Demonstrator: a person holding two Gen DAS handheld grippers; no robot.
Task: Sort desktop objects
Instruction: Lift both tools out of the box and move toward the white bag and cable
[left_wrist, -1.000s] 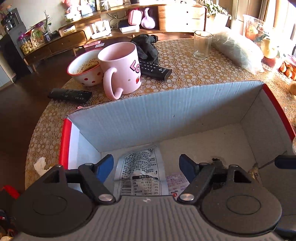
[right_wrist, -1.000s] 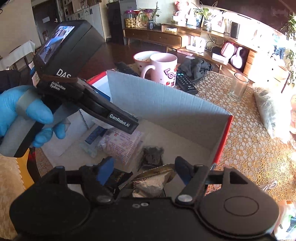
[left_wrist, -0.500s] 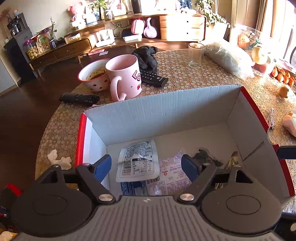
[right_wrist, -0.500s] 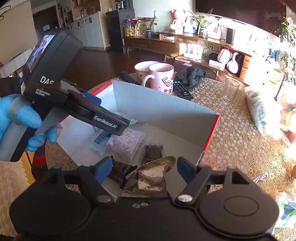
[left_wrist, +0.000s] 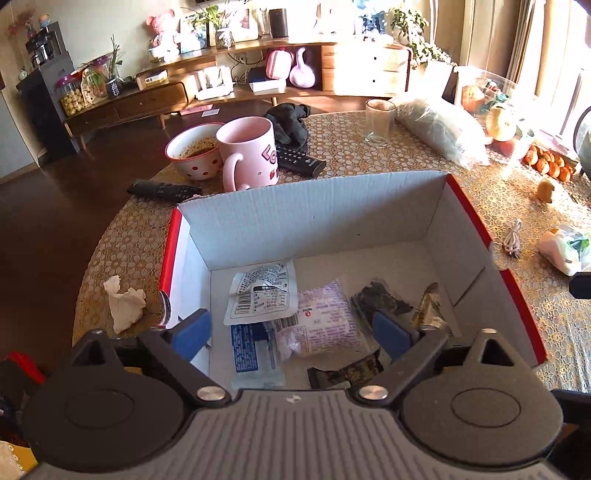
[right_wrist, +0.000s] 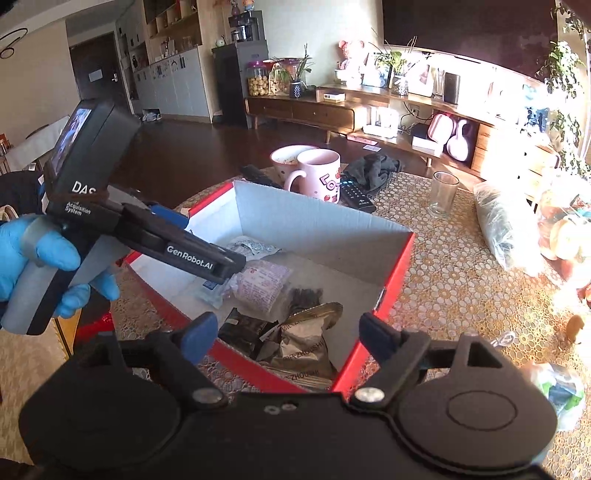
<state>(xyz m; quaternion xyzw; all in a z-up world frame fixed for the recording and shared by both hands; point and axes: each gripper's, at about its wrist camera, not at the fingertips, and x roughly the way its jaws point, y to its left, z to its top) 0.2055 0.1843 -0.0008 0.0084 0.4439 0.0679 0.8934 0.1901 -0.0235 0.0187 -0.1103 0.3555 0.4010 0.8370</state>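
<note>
A red-edged cardboard box (left_wrist: 314, 218) (right_wrist: 399, 258) stands on the round table. In it lie a white barcode packet (left_wrist: 264, 293), a pink packet (left_wrist: 325, 319) (right_wrist: 262, 284), a blue-labelled sachet (left_wrist: 245, 350), dark wrappers (left_wrist: 380, 299) and a gold wrapper (left_wrist: 428, 308) (right_wrist: 306, 343). My left gripper (left_wrist: 291, 334) is open and empty above the box's near left part; it also shows in the right wrist view (right_wrist: 207, 258). My right gripper (right_wrist: 286, 336) is open and empty above the box's near corner.
Behind the box stand a pink mug (left_wrist: 251, 153), a dotted bowl (left_wrist: 194, 151), two remotes (left_wrist: 162, 190) (left_wrist: 299, 162), a dark cloth (left_wrist: 290, 123) and a glass (left_wrist: 378, 122). A crumpled tissue (left_wrist: 123, 302) lies left; a cable (left_wrist: 513, 240) and bagged items (left_wrist: 565, 249) lie right.
Both grippers have risen and drawn back from the box, so more of its inside and the table shows. Both stayed open and empty.
</note>
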